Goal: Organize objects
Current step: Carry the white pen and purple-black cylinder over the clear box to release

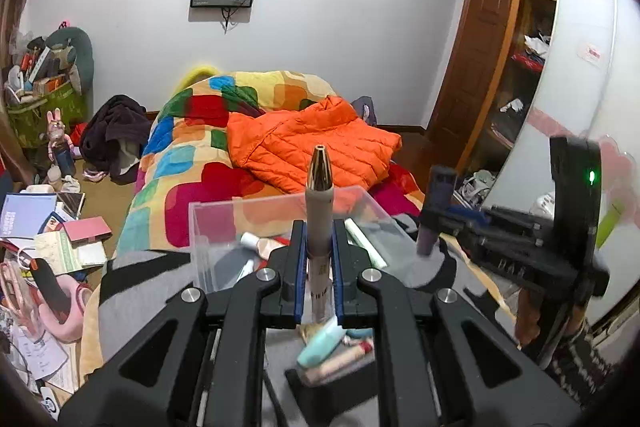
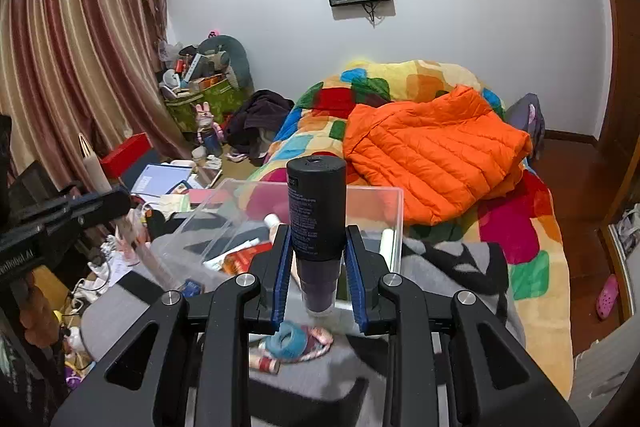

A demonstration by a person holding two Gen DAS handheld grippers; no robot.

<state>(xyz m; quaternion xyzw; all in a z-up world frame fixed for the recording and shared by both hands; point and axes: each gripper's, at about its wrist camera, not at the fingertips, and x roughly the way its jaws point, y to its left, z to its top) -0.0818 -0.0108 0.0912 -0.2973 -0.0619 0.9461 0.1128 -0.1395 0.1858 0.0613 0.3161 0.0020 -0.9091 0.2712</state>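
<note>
My left gripper is shut on a slim grey pen-shaped tube with a gold tip, held upright. My right gripper is shut on a dark cylindrical bottle with a black cap, also upright. Both hang just before a clear plastic box on a grey and black blanket; several tubes lie in the box. Below the jaws lie loose cosmetics, among them a teal tube and a teal roll. In the left wrist view the right gripper shows with its bottle; in the right wrist view the left gripper shows with its pen.
Beyond the box a bed carries a multicoloured quilt and an orange puffer jacket. Books, papers and bags crowd the floor at left. A wardrobe with a sliding door stands at right, curtains at far left.
</note>
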